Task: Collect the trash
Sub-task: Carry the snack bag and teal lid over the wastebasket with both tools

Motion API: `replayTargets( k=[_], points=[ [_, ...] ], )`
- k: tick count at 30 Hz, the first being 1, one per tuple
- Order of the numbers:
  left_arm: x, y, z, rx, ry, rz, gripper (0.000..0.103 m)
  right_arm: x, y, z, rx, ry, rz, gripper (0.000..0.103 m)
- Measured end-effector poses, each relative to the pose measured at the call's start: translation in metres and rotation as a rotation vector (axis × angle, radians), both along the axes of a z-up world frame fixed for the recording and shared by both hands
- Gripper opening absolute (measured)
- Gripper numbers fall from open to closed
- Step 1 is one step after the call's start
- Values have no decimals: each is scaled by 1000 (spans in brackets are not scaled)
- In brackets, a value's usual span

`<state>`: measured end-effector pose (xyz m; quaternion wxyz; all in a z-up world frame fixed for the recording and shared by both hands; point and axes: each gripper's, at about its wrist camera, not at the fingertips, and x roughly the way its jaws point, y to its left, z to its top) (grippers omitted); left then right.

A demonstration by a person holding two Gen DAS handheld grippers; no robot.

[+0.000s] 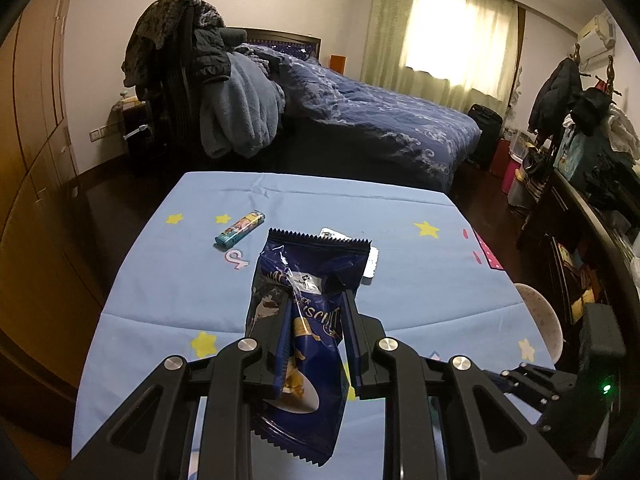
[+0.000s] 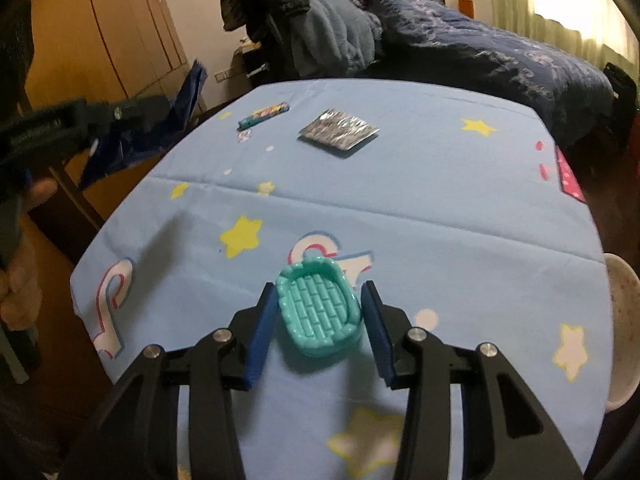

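Note:
My left gripper [image 1: 318,300] is shut on a dark blue biscuit wrapper [image 1: 308,280] and holds it above the table; it also shows at the left edge of the right wrist view [image 2: 132,136]. A silver foil packet [image 2: 339,131] lies flat at the far middle of the table, partly hidden behind the wrapper in the left wrist view [image 1: 371,264]. A small teal plastic basket [image 2: 319,312] lies on the table between the fingers of my open right gripper [image 2: 320,294]; they do not touch it.
A colourful lighter [image 1: 240,230] [image 2: 264,114] lies at the far left of the light blue star-print tablecloth [image 2: 440,240]. A white bowl [image 2: 622,320] sits off the table's right edge. A bed [image 1: 380,120] and clothes-piled chair [image 1: 192,80] stand beyond.

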<state>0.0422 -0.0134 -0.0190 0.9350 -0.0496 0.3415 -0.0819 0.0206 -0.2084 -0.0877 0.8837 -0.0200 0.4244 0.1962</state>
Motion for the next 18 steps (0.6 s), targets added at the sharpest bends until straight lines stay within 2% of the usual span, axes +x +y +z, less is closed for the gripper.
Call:
replayTargets(
  k=[9, 13, 18],
  points=[
    [3, -34, -4, 4, 5, -79, 24, -7, -38, 13, 21, -30, -75, 44],
    [7, -65, -2, 16, 4, -147, 24, -14, -70, 21, 39, -55, -145, 44],
    [14, -122, 5, 21, -4, -276, 24, -20, -126, 30, 50, -89, -275, 44]
  ],
)
